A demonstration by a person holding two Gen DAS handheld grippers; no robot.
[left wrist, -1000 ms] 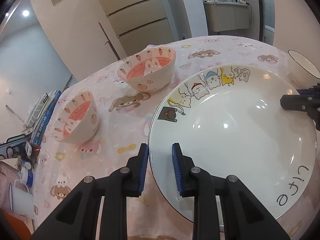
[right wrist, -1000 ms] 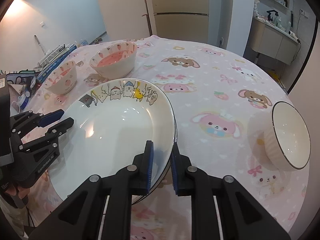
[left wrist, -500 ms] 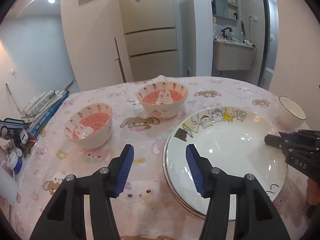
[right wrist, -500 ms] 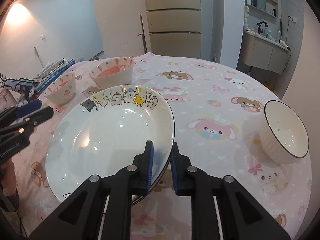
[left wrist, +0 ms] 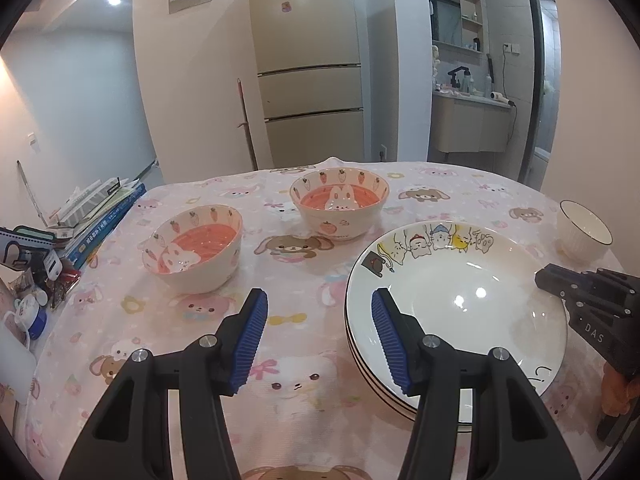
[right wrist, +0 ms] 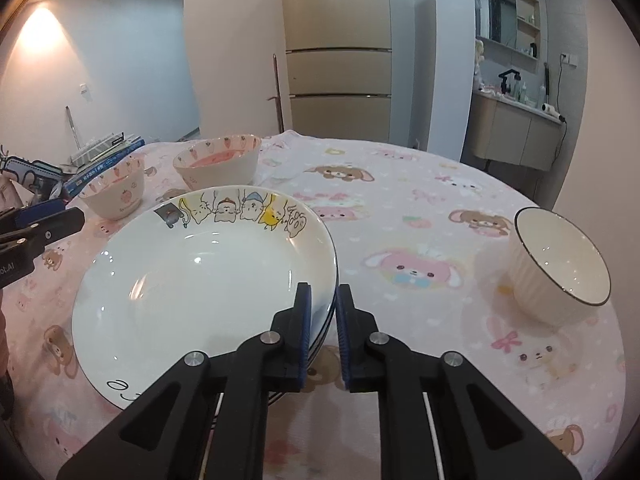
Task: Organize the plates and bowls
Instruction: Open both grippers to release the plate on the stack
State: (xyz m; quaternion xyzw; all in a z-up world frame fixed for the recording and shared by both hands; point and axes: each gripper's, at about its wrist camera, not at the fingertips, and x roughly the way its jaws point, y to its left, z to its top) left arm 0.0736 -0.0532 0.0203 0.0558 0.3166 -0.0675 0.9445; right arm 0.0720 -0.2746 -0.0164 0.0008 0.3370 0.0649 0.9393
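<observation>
A white plate with cartoon animals [left wrist: 456,300] [right wrist: 200,280] lies on top of a stack of plates [left wrist: 372,384] on the pink tablecloth. My right gripper [right wrist: 322,320] [left wrist: 544,278] has its jaws closing on the near right rim of the top plate, with the rim pinched between its pads. My left gripper [left wrist: 318,336] [right wrist: 74,212] hangs open just left of the stack, holding nothing. Two pink bunny bowls [left wrist: 192,248] [left wrist: 340,208] stand apart behind it. A white ribbed bowl [right wrist: 560,268] [left wrist: 584,232] sits right of the plates.
Books [left wrist: 100,216] and small clutter [left wrist: 32,280] crowd the table's left edge. A tall fridge [left wrist: 308,80] and a washbasin cabinet [right wrist: 516,136] stand beyond the round table. Bare cloth shows between the plates and the white bowl.
My left gripper let go of the plate's rim, opened wide and pulled back and up. The right gripper stayed on the rim while the plate settled level on the stack.
</observation>
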